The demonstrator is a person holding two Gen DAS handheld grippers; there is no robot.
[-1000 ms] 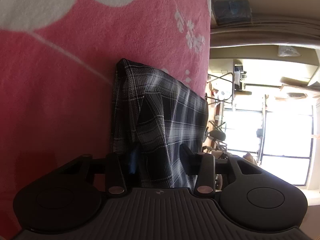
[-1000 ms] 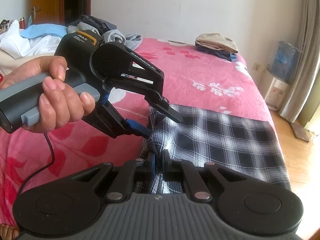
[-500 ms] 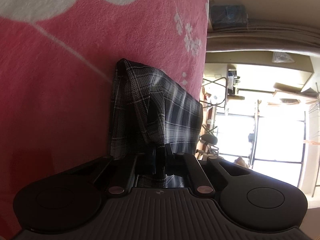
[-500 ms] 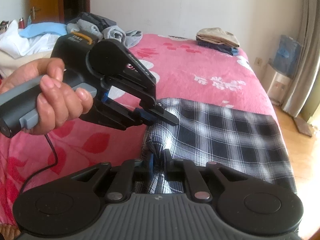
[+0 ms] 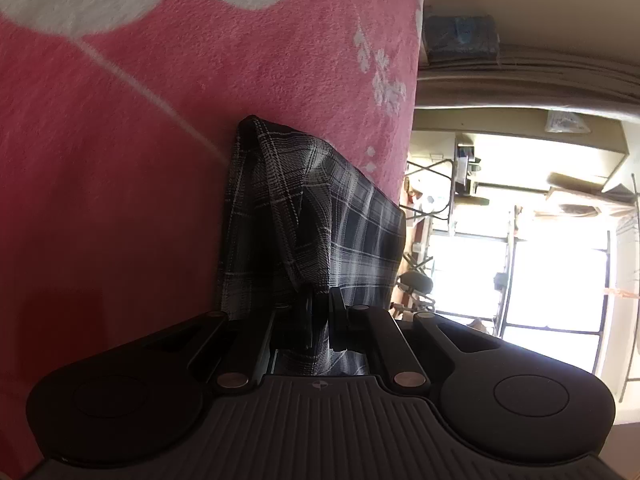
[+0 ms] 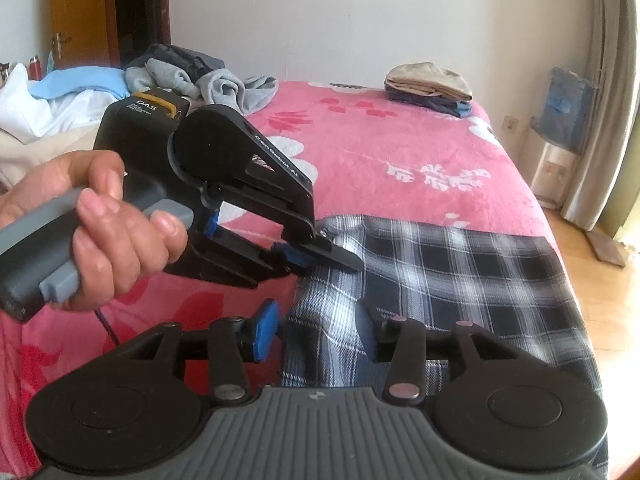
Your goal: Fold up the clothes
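Note:
A black-and-white plaid garment [image 6: 460,276] lies on the pink bed, reaching its right edge. My left gripper [image 5: 318,312] is shut on the garment's raised left edge [image 5: 304,216]; from the right wrist view the left gripper [image 6: 340,258] shows as a hand-held black tool pinching that edge. My right gripper [image 6: 320,330] is open, its blue-padded fingers [image 6: 264,330] either side of the near plaid edge, holding nothing.
The pink floral blanket [image 6: 380,152] covers the bed. A folded stack of clothes [image 6: 430,90] sits at the far end. A heap of unfolded clothes [image 6: 192,76] lies at the back left. The bed's right edge drops to a wooden floor [image 6: 588,248].
My left gripper closed on the plaid edge about half a second ago and still holds it. My right gripper was shut on the near edge and has now opened, letting go.

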